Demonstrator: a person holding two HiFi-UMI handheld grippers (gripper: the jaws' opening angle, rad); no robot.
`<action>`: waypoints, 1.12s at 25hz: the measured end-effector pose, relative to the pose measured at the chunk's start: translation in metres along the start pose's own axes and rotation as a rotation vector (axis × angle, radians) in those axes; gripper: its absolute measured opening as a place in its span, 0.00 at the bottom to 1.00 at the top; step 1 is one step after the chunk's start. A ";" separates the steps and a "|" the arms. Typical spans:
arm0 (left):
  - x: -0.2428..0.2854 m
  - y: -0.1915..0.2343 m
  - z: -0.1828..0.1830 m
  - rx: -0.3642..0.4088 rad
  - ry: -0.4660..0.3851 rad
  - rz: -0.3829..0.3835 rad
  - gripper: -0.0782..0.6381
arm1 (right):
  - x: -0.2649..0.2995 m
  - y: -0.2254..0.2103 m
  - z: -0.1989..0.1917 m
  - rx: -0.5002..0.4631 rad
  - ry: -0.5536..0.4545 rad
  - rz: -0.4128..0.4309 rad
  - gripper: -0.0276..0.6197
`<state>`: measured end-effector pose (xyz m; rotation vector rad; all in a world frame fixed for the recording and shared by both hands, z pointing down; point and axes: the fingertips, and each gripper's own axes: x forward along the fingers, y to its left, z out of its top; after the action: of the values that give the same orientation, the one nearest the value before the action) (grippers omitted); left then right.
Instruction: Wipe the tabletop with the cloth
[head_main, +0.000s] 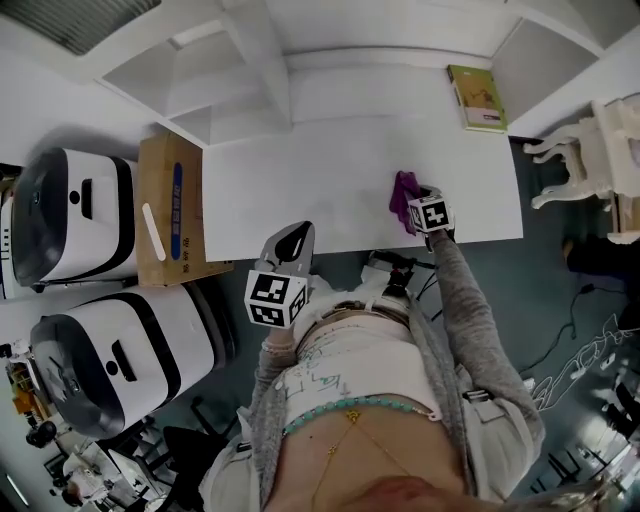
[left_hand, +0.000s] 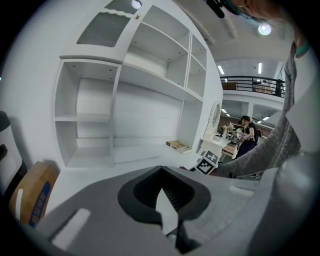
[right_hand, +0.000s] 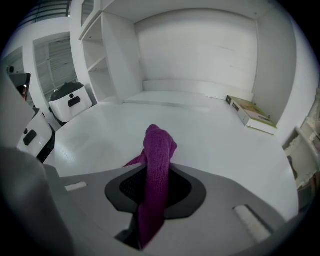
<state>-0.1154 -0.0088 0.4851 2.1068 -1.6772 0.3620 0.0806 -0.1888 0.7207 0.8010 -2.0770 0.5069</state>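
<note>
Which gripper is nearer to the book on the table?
Right. The right gripper, holding the purple cloth, is in front of the book; the left gripper is at the front edge of the table, much farther left.

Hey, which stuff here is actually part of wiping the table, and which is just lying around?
In the job: purple cloth, right gripper clamped on it, white tabletop.

Lying about: book at the table's far right, cardboard box left of the table, left gripper holding nothing.
</note>
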 end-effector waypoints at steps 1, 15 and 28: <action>-0.002 0.003 -0.001 0.009 0.003 -0.018 0.11 | 0.000 0.001 0.000 0.005 -0.004 -0.014 0.18; -0.030 0.043 -0.015 0.023 0.000 -0.110 0.11 | 0.011 0.038 0.011 0.059 -0.005 -0.087 0.18; -0.054 0.086 -0.018 0.007 -0.022 -0.082 0.11 | 0.029 0.092 0.032 0.026 -0.004 -0.065 0.18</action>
<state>-0.2106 0.0307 0.4899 2.1846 -1.5974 0.3208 -0.0143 -0.1525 0.7194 0.8824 -2.0448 0.4984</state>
